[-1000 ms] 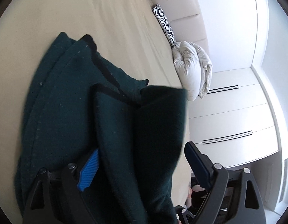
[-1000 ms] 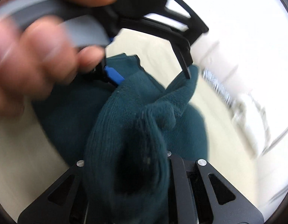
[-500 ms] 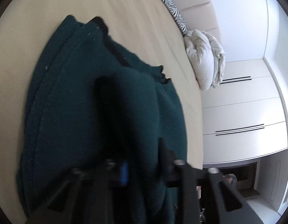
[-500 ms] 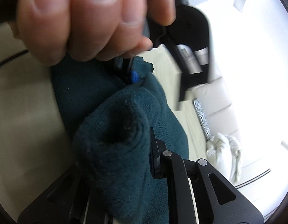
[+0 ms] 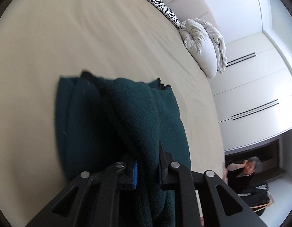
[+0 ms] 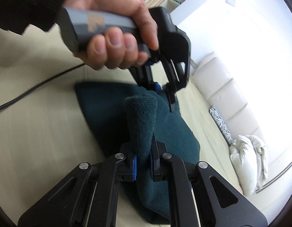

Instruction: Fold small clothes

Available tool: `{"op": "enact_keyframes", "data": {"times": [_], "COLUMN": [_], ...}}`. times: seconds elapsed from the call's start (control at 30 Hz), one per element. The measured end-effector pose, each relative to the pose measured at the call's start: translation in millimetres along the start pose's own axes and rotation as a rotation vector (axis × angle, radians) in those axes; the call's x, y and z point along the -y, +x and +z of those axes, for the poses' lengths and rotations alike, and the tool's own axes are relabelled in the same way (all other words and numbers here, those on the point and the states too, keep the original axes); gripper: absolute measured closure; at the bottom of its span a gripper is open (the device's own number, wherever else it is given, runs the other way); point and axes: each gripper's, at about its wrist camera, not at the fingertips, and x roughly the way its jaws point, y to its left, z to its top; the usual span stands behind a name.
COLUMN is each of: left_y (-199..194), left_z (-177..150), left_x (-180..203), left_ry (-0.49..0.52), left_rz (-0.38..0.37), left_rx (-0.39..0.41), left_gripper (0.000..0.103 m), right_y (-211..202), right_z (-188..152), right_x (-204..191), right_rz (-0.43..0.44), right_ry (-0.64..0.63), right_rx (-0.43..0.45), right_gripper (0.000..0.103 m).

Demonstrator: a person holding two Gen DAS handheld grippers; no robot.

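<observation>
A fold of the green sweater [image 5: 130,113] on the bed [image 5: 89,37] is gripped by the left claw [image 5: 146,172] and the right claw [image 6: 143,163], low in each frame.

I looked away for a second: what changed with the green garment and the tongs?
The left tongs, open a second ago, closed on a fold of the dark green knit garment. The right tongs stayed clamped on their own fold. The garment still lies on the beige bed.
</observation>
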Motion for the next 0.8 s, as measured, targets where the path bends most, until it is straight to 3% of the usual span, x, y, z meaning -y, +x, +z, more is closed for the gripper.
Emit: {"op": "enact_keyframes", "data": {"times": [0.17,0.27,0.47,0.67,0.73,0.8], "left_y": [-17,-13,-6,-9,-6,-6], "left_z": [13,12,4,-3,-3,-3], "left_x": [-3,-21,-48,-53,-53,-52], "left_ry": [0.08,0.074,0.052,0.052,0.045,0.046], "left_rz": [0.093,0.13,0.115,0.108,0.107,0.115], "left_rx": [-0.004,-0.024,-0.015,0.008,0.013,0.017], "left_gripper": [0.088,0.088,0.088,0.088,0.088,0.088], "right_y": [7,11,15,11,37,34], "right_z": [30,40,39,46,56,59], "right_x": [-11,-20,-33,-32,-16,-17], "right_rz": [0.057,0.087,0.176,0.184,0.185,0.184], "right_ry": [0.025,0.031,0.067,0.082,0.084,0.092], "right_rx": [0.051,0.057,-0.005,-0.019,-0.017,-0.021], "right_gripper": [0.096,0.096,0.096,0.095,0.095,0.095]}}
